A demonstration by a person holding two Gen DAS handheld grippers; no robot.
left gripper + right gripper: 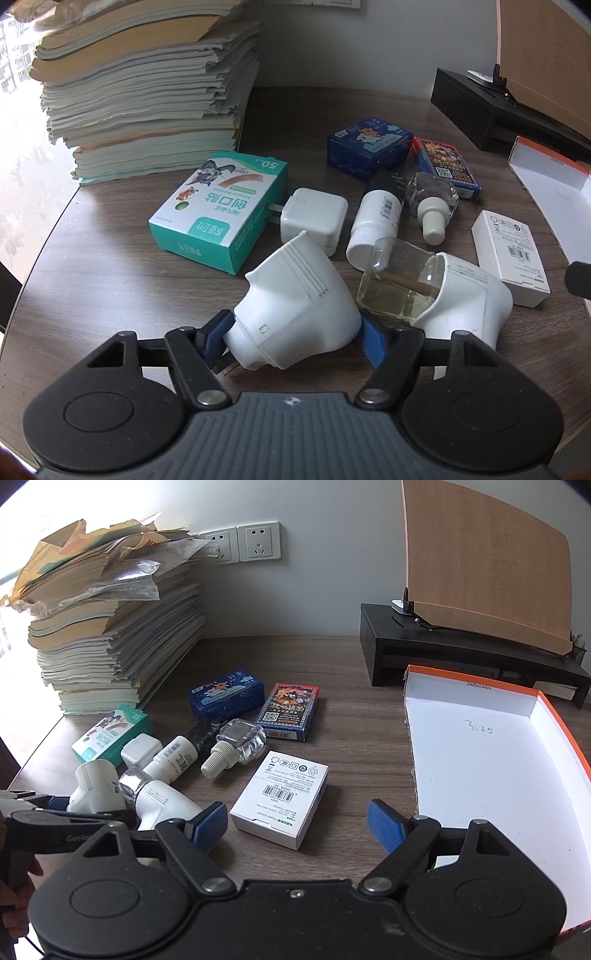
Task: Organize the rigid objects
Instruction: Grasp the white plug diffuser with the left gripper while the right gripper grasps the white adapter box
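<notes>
Left gripper (295,336) seemingly clamps white plug-in housing (295,306); right view obscures it.

The table (332,664) is matt brown wood grain. The two plug-in heaters (295,306) are smooth white plastic, one holding a clear glossy bottle (399,284). The boxes are cardboard; the plaster box (221,206) looks slightly glossy. The book stack (140,92) is matt paper.

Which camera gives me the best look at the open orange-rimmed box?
Right wrist view: the orange-rimmed box shows its white floor and back wall. Left wrist view catches only its near corner at the frame's right edge.
</notes>
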